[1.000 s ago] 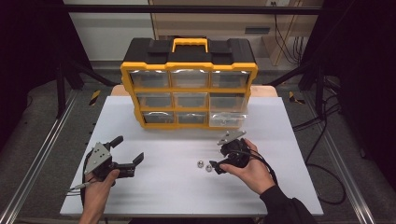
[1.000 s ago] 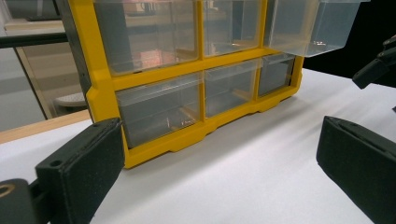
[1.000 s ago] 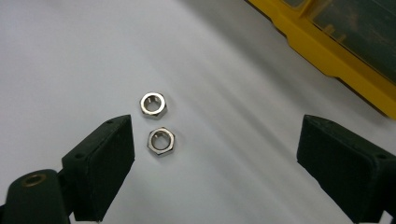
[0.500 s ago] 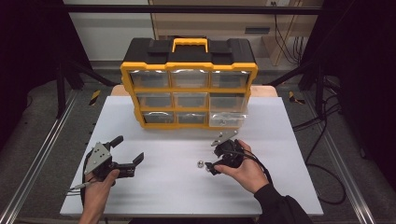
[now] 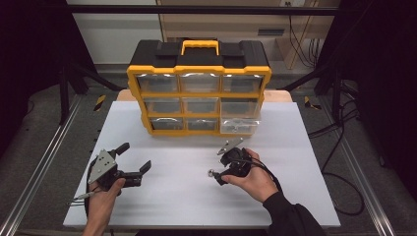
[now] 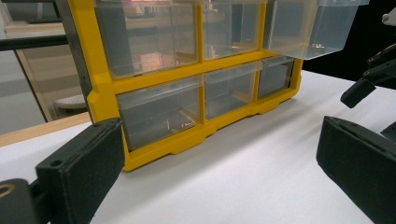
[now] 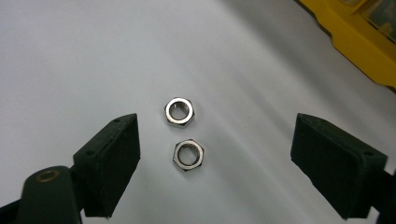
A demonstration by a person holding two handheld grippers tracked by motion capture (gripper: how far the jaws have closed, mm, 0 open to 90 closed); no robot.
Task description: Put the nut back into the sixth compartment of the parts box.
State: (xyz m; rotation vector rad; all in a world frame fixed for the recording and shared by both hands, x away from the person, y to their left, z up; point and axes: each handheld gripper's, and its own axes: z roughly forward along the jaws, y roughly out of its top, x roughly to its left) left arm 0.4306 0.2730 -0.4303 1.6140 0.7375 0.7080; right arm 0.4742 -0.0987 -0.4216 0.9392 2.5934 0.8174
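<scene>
Two small steel hex nuts lie close together on the white tabletop, one (image 7: 179, 111) just beyond the other (image 7: 188, 154). My right gripper (image 7: 217, 140) hovers above them, open, a black pad on either side and neither pad touching a nut. From above, the right gripper (image 5: 217, 168) points left at a nut (image 5: 211, 172) near the table's middle front. My left gripper (image 5: 134, 157) rests open and empty at the front left. Its jaws (image 6: 219, 154) face the yellow organizer (image 6: 154, 79).
The yellow and black drawer organizer (image 5: 199, 93) stands at the back of the white table (image 5: 187, 201). Its clear bottom-right drawer (image 5: 238, 126) is pulled out a little. Metal rails and cables run along both sides of the table.
My right hand has shifted left and toward the front, bringing its open jaws over the two nuts. The left hand has stayed where it was.
</scene>
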